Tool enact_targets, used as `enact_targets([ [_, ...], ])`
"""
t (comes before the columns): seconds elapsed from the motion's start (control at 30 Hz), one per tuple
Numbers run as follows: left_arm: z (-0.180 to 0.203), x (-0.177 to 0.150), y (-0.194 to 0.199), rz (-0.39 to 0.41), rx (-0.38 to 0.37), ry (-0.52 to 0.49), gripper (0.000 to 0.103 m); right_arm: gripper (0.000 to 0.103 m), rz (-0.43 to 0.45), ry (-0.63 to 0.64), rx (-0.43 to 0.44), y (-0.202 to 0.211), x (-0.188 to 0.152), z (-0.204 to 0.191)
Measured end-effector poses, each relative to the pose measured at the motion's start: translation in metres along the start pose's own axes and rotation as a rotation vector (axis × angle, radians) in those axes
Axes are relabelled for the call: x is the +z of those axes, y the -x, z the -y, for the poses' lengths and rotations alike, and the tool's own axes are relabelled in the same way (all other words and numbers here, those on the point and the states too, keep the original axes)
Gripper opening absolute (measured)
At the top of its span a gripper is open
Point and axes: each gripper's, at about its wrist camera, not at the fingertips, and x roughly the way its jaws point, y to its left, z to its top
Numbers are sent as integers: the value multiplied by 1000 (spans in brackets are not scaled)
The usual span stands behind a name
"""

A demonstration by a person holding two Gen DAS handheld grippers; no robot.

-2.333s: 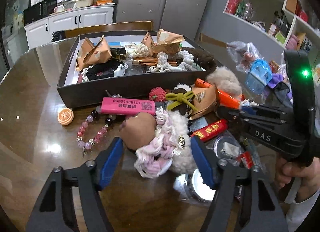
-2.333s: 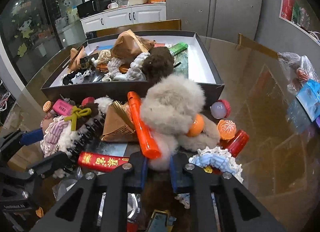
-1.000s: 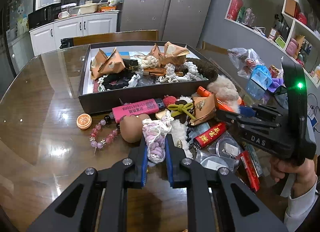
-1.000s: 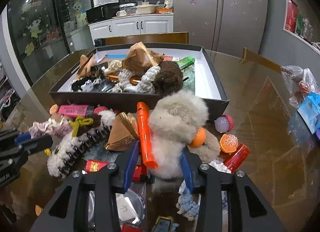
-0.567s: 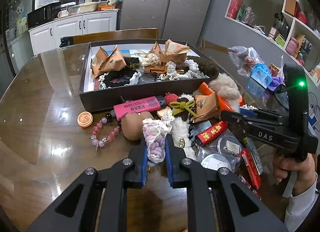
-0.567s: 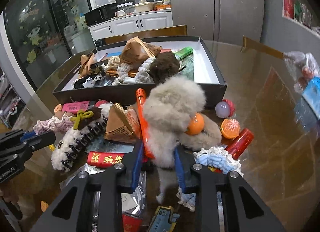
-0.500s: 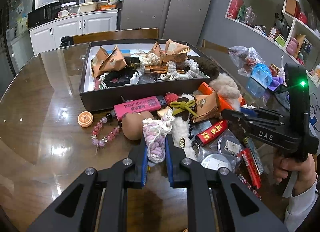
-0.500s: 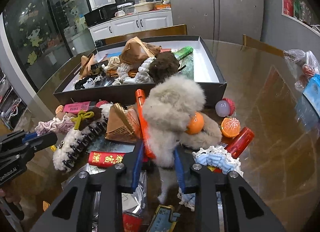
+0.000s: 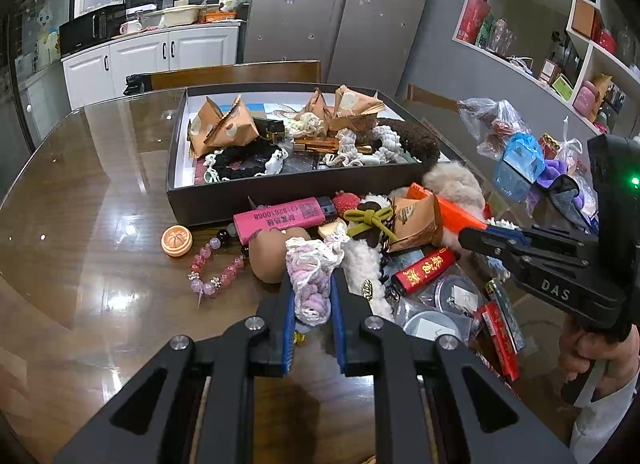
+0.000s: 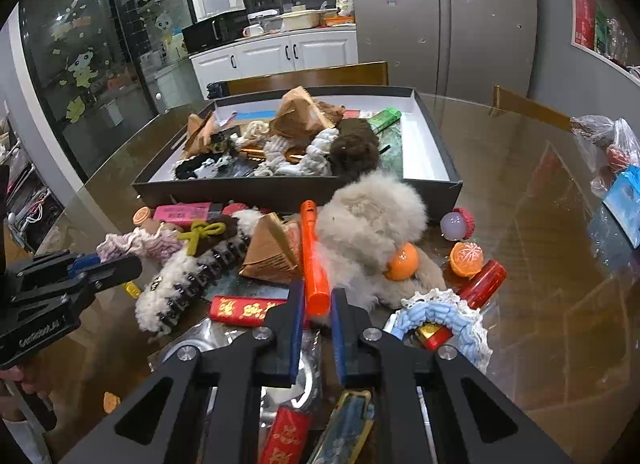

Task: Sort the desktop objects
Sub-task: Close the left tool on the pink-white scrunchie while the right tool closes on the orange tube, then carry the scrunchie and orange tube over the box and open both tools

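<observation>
Our left gripper (image 9: 312, 304) is clenched on a pink-and-white knitted scrunchie (image 9: 310, 272), lifted just ahead of its pads. Our right gripper (image 10: 316, 312) has pinched shut on the lower fringe of a beige fluffy toy (image 10: 372, 223), with an orange tube (image 10: 314, 260) lying right against the tip of its left finger.

Beyond both grippers we see a dark open box (image 9: 280, 191), already part filled with folded paper packets and yarn pieces. Between the box and our grippers lies the loose heap: a pink lighter (image 9: 280, 217), a bead bracelet (image 9: 216, 264), a red lighter (image 9: 424, 268).

All of it sits on a glossy brown table (image 9: 80, 203) that mirrors the ceiling lights. Past the table stand white kitchen cabinets (image 9: 160, 55), a grey fridge (image 9: 340, 3), and open shelves (image 9: 560, 43) off to the right.
</observation>
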Motion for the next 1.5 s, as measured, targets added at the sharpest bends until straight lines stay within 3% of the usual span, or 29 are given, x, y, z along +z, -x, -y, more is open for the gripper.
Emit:
enact_targets([
  [0.77, 11, 6, 16, 36, -14, -9, 16, 12, 105, -32, -7, 57, 1, -1],
  [1.5, 24, 49, 40, 101, 15, -51, 16, 12, 139, 5, 37, 61, 49, -33],
])
